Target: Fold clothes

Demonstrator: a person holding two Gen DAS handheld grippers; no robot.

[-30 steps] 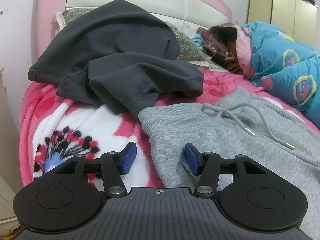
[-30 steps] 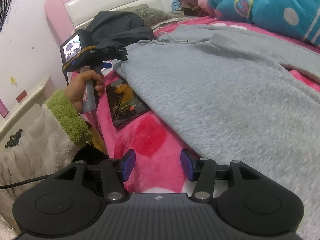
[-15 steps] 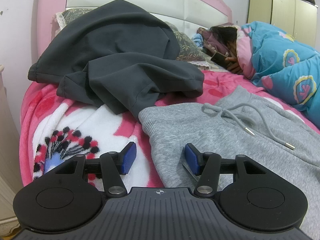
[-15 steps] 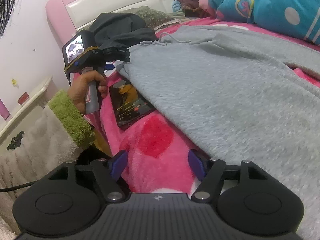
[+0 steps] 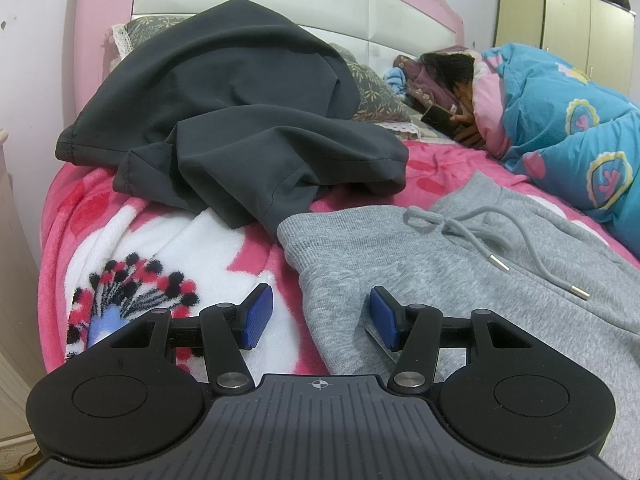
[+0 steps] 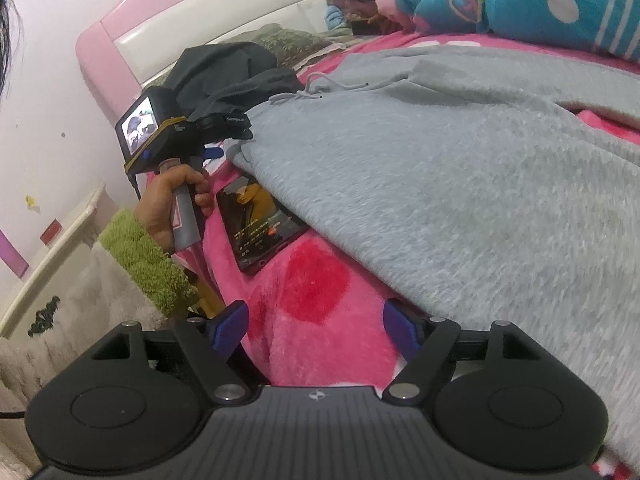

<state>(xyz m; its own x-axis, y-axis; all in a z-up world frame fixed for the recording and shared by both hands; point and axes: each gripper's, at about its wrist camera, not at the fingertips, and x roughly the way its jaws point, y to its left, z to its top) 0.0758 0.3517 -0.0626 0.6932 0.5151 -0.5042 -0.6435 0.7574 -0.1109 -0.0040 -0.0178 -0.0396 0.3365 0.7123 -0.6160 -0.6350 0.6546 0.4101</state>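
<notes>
Grey sweatpants (image 5: pixel 460 272) lie flat on your pink bed (image 6: pixel 320 320). Your left tongs (image 5: pixel 318 316) straddle their waistband corner, spread apart. Your right tongs (image 6: pixel 316 328) gape beside the hem.

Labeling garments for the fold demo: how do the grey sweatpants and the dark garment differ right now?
The grey sweatpants lie spread fairly flat; the dark garment is heaped and crumpled near the headboard. The sweatpants look fleecy, with a tied drawstring; the dark garment looks smooth, no cord visible. The open left gripper straddles the sweatpants' edge; the dark garment lies beyond it. Both lie on the pink blanket.
</notes>
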